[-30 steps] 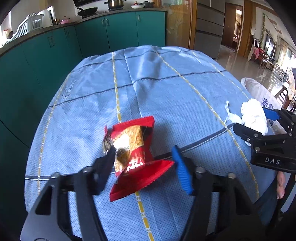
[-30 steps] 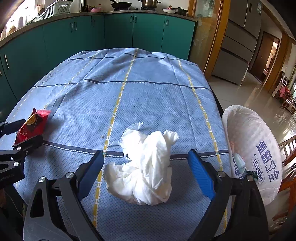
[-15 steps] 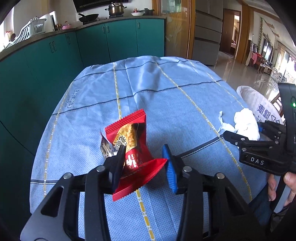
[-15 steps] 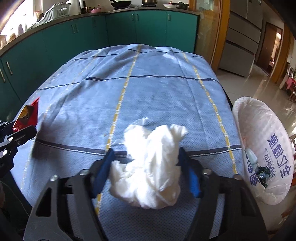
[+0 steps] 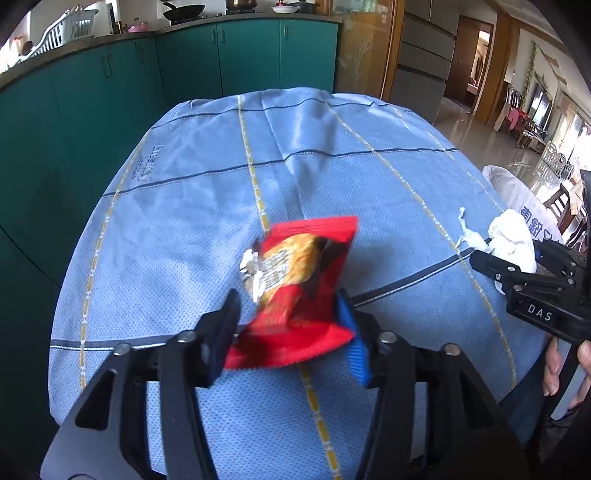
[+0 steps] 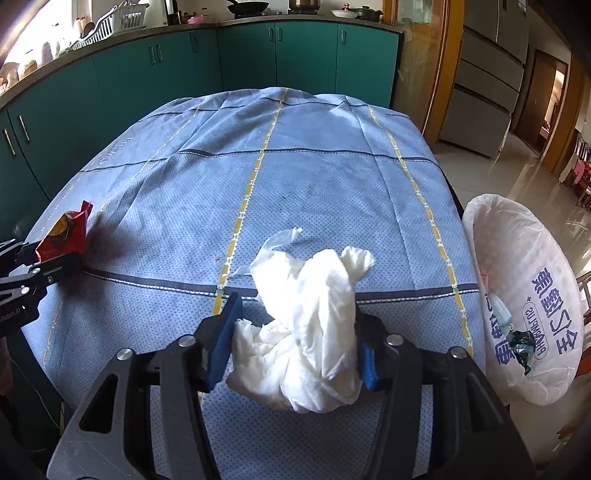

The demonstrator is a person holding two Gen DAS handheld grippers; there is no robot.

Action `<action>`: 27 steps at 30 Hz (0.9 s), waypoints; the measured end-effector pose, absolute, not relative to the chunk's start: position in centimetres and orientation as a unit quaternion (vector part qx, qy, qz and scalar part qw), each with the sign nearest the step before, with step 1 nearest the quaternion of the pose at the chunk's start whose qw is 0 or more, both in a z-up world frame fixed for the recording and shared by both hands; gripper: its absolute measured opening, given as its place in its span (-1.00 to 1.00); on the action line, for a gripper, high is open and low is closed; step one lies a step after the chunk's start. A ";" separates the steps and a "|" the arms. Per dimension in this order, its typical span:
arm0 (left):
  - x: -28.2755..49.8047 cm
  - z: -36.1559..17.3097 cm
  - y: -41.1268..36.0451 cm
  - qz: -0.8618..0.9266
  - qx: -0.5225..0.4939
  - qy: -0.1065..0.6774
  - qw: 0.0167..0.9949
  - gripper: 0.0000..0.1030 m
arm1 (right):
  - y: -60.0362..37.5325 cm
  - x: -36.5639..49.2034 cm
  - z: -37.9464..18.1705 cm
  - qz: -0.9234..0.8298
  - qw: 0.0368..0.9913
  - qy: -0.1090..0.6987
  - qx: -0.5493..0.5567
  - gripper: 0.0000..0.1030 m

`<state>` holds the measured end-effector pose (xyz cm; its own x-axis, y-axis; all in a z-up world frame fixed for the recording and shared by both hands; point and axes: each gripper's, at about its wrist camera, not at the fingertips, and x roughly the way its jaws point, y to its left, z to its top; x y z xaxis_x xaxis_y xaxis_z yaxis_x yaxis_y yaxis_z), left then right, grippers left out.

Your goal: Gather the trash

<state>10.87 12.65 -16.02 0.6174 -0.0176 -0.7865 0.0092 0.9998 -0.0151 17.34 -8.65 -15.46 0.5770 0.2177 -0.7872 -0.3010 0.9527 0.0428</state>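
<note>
The red wrapper point(image 5: 301, 284) is sitting between the pads of the left gripper point(image 5: 291, 325), lifted a bit off the blue cloth point(image 5: 207, 206) and blurry, with its silver torn edge poking out to the left. The jaws have just been opening a little with the wrapper between them; it's wedged there, the blue pad point(image 5: 351, 339) hard against its right edge, the dark pad close on the other side, so it looks clamped, though the blur makes the left contact hard to call.

Over on the right of the wrapper, the white tissue wad point(image 6: 306, 325) is squeezed in the right gripper point(image 6: 295, 347). Those jaws have just been easing apart slightly too, but both blue pads press into the wad and it bulges out above and below them. It hangs just over the cloth near the front edge of the table, right over a dark stripe.

Further right of the wad, off the table edge, there's a white bin bag point(image 6: 524, 280) with blue print, open, with a few bits of trash inside. From the left camera you can see fingers point(image 5: 554, 369) gripping the right gripper's handle.

Behind the table runs a row of green cabinets point(image 6: 303, 55), pans on the counter above, and a dish rack point(image 6: 110, 22) at the left end.
</note>
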 end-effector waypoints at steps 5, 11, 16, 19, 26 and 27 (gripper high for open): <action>11.1 -16.5 12.8 -0.014 -0.018 0.444 0.896 0.17 | -8.5 17.7 -15.5 0.146 0.886 0.438 -0.045 0.23; 10.7 -15.7 12.5 -0.020 -0.024 0.431 0.902 -0.14 | -8.8 17.3 -15.3 0.154 0.888 0.431 -0.040 -0.06; 10.5 -13.8 11.4 -0.022 -0.018 0.405 0.914 -0.14 | -9.8 16.4 -13.8 0.151 0.899 0.409 -0.034 -0.10; 10.7 -12.3 9.7 -0.028 -0.001 0.386 0.922 -0.14 | -10.9 15.9 -12.3 0.137 0.909 0.392 -0.032 -0.10; 12.5 -10.0 3.8 -0.077 0.025 0.358 0.930 -0.14 | -15.2 14.2 -7.8 0.079 0.937 0.337 -0.046 -0.10; 12.9 -9.8 2.7 -0.088 0.029 0.356 0.930 -0.14 | -16.1 14.0 -7.2 0.070 0.940 0.331 -0.046 -0.10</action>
